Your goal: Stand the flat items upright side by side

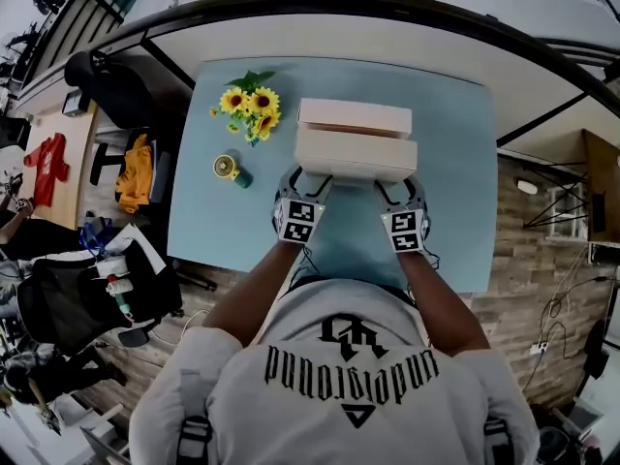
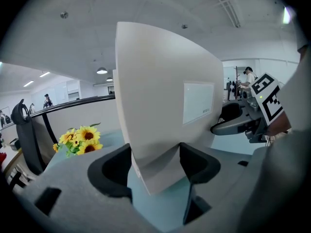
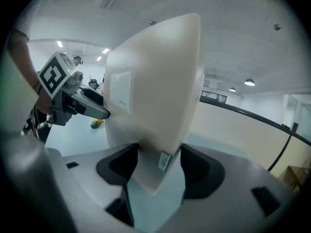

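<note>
Two flat cream boxes are on the light blue table [image 1: 218, 223]. The far box [image 1: 355, 116] stands on its long edge. Just in front of it is the near box [image 1: 356, 155], also up on edge, held at both lower ends. My left gripper [image 1: 302, 186] is shut on its left end; in the left gripper view the box [image 2: 160, 91] fills the gap of the left gripper [image 2: 155, 163]. My right gripper [image 1: 399, 190] is shut on the right end, and the box [image 3: 150, 106] sits between the pads of the right gripper [image 3: 154, 168].
A bunch of artificial sunflowers [image 1: 250, 107] lies at the table's back left, with a small yellow and green object [image 1: 230, 169] nearer the front. A black chair [image 1: 116, 90] and cluttered floor lie off the table's left side.
</note>
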Motion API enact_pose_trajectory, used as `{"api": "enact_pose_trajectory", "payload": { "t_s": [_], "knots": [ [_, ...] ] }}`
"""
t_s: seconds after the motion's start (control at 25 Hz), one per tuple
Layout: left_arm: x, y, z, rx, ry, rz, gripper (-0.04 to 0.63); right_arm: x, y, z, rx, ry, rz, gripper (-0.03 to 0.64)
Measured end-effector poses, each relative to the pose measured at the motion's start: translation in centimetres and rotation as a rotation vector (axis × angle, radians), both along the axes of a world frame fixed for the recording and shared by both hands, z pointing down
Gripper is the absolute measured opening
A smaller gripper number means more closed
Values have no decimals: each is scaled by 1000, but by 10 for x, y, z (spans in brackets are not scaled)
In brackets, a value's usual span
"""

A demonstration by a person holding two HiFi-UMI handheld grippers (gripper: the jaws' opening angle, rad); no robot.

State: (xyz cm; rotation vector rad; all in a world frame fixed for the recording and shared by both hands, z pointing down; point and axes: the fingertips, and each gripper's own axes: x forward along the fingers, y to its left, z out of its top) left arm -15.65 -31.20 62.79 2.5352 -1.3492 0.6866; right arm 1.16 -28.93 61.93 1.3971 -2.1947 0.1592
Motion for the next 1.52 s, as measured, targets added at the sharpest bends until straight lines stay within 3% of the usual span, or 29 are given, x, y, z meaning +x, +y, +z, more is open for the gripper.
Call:
{"api": "enact_pose_trajectory", "payload": {
  "t_s": [0.6, 1.52],
  "knots": [
    [-7, -23, 29, -27, 0, 9, 313, -5, -25, 28, -33, 46, 6, 278],
    [-8, -15, 21, -2, 21, 40, 353, -4, -18, 21, -35, -26, 4, 344]
  ]
}}
